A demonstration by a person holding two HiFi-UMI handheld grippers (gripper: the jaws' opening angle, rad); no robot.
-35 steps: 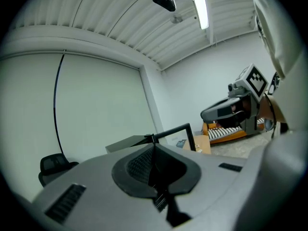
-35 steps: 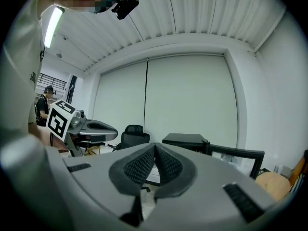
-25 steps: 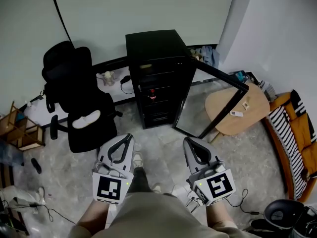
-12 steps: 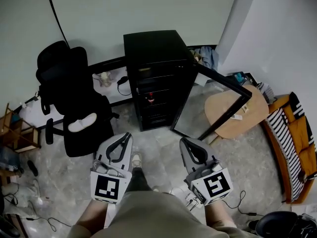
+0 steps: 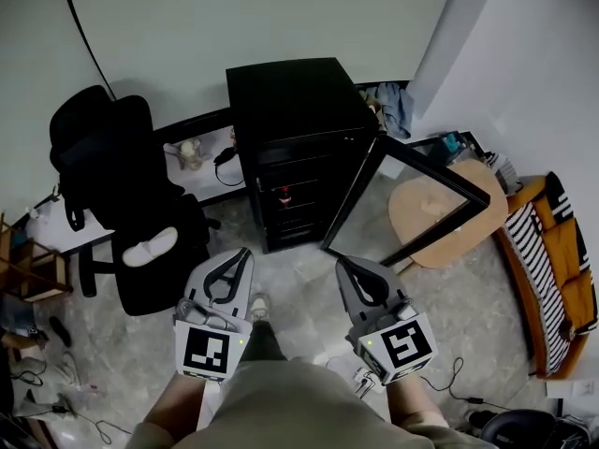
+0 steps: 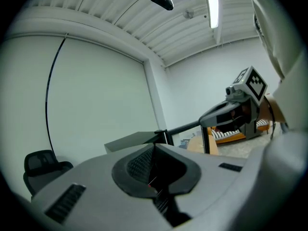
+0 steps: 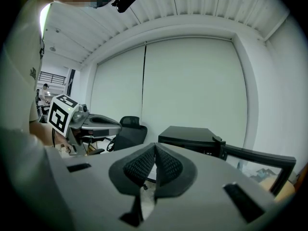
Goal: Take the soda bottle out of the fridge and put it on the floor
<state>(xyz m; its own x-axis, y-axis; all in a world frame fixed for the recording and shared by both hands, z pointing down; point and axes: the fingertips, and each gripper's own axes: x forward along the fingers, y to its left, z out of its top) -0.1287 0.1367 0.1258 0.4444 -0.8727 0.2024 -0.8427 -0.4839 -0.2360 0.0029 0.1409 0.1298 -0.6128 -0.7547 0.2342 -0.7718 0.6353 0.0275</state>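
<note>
The black fridge (image 5: pixel 295 129) stands against the far wall, its glass door (image 5: pixel 412 204) swung open to the right. A small red spot on a middle shelf (image 5: pixel 284 195) may be the soda bottle, too small to tell. My left gripper (image 5: pixel 244 254) and right gripper (image 5: pixel 343 264) are held side by side over the marble floor, well short of the fridge and pointing at it. Both are shut with nothing between the pads. In the left gripper view the pads (image 6: pixel 144 162) meet in front of the fridge top (image 6: pixel 134 139). In the right gripper view the pads (image 7: pixel 166 165) touch.
A black office chair (image 5: pixel 122 195) stands left of the fridge. A round wooden table (image 5: pixel 440 213) sits behind the open door, with an orange striped seat (image 5: pixel 557 260) at far right. Cables (image 5: pixel 449 382) trail on the floor near my right side; clutter lies along the left edge.
Both grippers and the view have moved forward toward the fridge, which now sits closer. The chair has slid left in view. Both grippers stay shut.
</note>
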